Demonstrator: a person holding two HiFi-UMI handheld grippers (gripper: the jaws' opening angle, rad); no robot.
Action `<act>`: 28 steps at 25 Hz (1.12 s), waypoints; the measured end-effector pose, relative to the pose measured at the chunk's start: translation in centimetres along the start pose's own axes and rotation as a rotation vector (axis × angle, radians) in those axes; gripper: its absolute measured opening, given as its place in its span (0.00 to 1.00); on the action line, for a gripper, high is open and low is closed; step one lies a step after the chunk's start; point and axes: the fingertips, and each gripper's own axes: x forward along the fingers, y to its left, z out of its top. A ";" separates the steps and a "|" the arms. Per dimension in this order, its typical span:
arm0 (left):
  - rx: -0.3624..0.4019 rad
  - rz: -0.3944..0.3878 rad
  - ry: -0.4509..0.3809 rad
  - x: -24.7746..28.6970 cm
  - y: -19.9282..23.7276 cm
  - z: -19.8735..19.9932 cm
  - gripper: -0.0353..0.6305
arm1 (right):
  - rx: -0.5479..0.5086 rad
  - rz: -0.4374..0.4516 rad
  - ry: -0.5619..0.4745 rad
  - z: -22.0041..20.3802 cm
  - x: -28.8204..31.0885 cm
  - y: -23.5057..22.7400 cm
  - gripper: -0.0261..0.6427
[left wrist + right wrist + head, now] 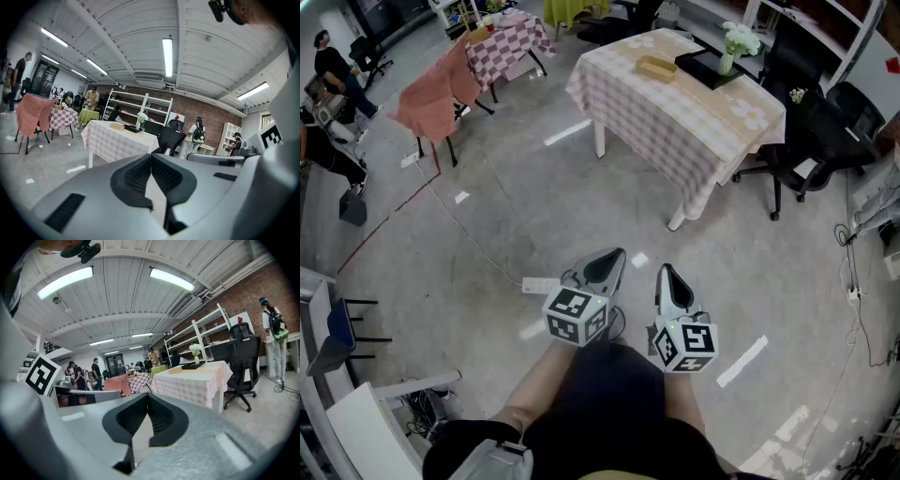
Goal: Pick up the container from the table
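The shallow tan container [656, 67] is lying on the checked tabletop [703, 105], beside a black tray [710, 66]; the left claw [609, 262] and right claw [668, 279] are hovering over the floor, well apart from it, both pressed together and gripping nothing.

- The surface [647, 122] wears a cloth checked in pale pink and white, with a beige runner [741, 98] bearing pale round motifs.
- The container [656, 67] is tan.
- The tray [710, 67] is black; the flowers [741, 37] are white over green.
- The far cloth [508, 47] has red-and-white checks; the draped cloth [431, 98] is plain salmon.
- The floor [487, 206] is grey with white tape marks.
- The left tool [609, 262] and right tool [667, 279] are grey, with black ribbed pads and black-and-white marker cubes.
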 end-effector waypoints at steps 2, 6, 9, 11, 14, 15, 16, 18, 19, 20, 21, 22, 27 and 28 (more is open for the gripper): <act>0.008 0.002 -0.004 -0.6 -0.3 -0.2 0.07 | 0.004 0.007 -0.002 -0.2 -0.4 0.1 0.05; 0.013 0.007 -0.002 -1.7 -0.5 -0.5 0.07 | 0.014 -0.012 -0.010 -0.4 -1.0 0.1 0.05; 0.006 0.014 -0.014 -1.8 0.0 -0.1 0.07 | 0.009 -0.025 -0.014 -0.2 -0.6 0.4 0.05; -0.001 0.013 -0.024 -1.3 0.3 0.2 0.07 | 0.002 -0.028 -0.017 0.0 -0.1 0.4 0.05; -0.002 0.013 -0.032 0.0 0.9 0.7 0.07 | -0.012 -0.039 -0.015 0.2 1.1 -0.3 0.05; -0.003 0.017 -0.034 0.5 1.3 0.9 0.07 | -0.016 -0.043 -0.015 0.4 1.6 -0.6 0.05; -0.005 0.023 -0.037 0.9 1.8 1.2 0.07 | -0.018 -0.048 -0.017 0.7 2.1 -0.9 0.05; -0.011 0.042 -0.047 1.6 2.9 2.1 0.07 | -0.023 -0.056 -0.024 1.3 3.2 -1.5 0.05; -0.013 0.051 -0.053 2.0 3.4 2.6 0.07 | -0.025 -0.059 -0.028 1.7 3.8 -1.8 0.05; -0.014 0.056 -0.058 2.3 3.9 3.0 0.07 | -0.024 -0.062 -0.033 2.0 4.4 -2.1 0.05; -0.013 0.060 -0.059 2.8 4.5 3.3 0.07 | -0.022 -0.063 -0.035 2.3 5.1 -2.3 0.05; -0.011 0.063 -0.058 3.2 5.0 3.6 0.07 | -0.021 -0.064 -0.036 2.5 5.8 -2.5 0.05; -0.005 0.094 -0.062 5.5 7.7 5.5 0.07 | -0.022 -0.087 -0.045 4.1 8.9 -4.0 0.05; -0.001 0.102 -0.065 6.0 8.2 5.9 0.07 | -0.022 -0.092 -0.049 4.5 9.4 -4.4 0.05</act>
